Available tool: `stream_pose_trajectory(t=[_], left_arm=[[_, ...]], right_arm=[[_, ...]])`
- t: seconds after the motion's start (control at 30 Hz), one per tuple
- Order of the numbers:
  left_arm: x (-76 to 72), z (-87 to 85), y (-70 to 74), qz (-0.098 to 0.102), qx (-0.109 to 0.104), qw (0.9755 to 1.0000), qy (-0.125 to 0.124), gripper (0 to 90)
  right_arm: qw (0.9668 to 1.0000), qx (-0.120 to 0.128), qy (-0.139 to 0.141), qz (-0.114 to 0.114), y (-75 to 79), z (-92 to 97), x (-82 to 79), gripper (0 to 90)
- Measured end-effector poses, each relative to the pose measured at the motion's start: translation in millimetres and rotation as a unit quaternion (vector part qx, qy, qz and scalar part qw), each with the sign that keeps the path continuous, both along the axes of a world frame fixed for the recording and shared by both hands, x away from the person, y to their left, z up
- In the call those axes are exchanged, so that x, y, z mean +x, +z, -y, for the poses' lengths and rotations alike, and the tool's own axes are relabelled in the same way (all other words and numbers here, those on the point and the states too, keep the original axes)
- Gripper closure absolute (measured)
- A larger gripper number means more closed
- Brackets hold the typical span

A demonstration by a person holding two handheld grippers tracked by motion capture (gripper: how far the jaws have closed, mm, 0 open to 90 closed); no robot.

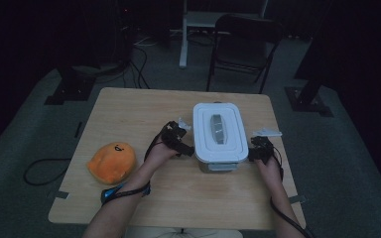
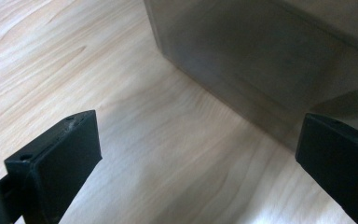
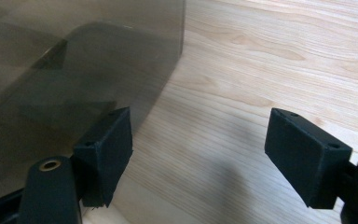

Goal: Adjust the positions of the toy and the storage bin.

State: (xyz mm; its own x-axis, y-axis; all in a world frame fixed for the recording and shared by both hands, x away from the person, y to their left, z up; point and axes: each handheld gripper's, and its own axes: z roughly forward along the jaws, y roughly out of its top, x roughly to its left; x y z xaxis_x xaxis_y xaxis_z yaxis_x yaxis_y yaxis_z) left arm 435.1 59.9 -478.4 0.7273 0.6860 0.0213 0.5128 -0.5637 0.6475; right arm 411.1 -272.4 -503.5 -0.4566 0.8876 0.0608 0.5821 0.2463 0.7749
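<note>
While the person leans in, from above a lidded white box (image 1: 220,136) sits mid-table (image 1: 129,109), left tool (image 1: 178,138) and right tool (image 1: 260,148) flanking it. Left gripper view: jaws spread, box wall (image 2: 261,60) ahead. Right gripper view: jaws apart beside its smoky wall (image 3: 74,70).

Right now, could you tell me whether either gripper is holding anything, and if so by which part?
Nothing is held. The left gripper and right gripper are both open, one at each side of the lidded box, with only bare table between their jaws.
</note>
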Motion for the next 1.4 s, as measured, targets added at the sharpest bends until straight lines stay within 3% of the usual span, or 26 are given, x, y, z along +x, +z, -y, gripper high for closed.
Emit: stream_pose_trajectory(t=[0.3,0.6,0.8,0.93,1.03,1.2,1.4], left_arm=[[-17.1,-13.8,1.4,0.004,0.009,0.9999,0.005,0.6],[-40.5,-16.6,3.3,0.011,0.016,0.9998,-0.011,0.6],[-51.4,-18.9,3.2,0.013,0.017,0.9996,-0.017,0.5],[-45.3,-25.5,-1.5,0.02,0.003,0.9998,0.0,0.5],[-35.8,-30.1,-6.0,0.016,0.003,0.9998,0.015,0.5],[-19.5,-35.3,-9.9,0.006,-0.004,0.9994,0.033,0.5],[-4.5,-39.6,-10.5,-0.001,-0.006,0.9991,0.042,0.5]], right_arm=[[0.9995,0.008,0.03,0.006,-0.8,-15.8,-1.3,23.8],[0.9973,0.022,0.068,0.015,-0.4,-18.1,-12.0,25.0],[0.9956,0.018,0.091,0.017,0.6,-18.0,-22.1,25.2],[0.9958,0.003,0.089,0.018,1.6,-16.8,-23.8,21.3],[0.9973,-0.004,0.072,0.016,-3.9,-14.3,-19.2,21.3],[0.9995,0.02,0.025,0.003,-11.7,0.3,-2.5,21.3],[0.9997,0.006,0.023,-0.005,-10.7,-5.9,13.2,20.3]])
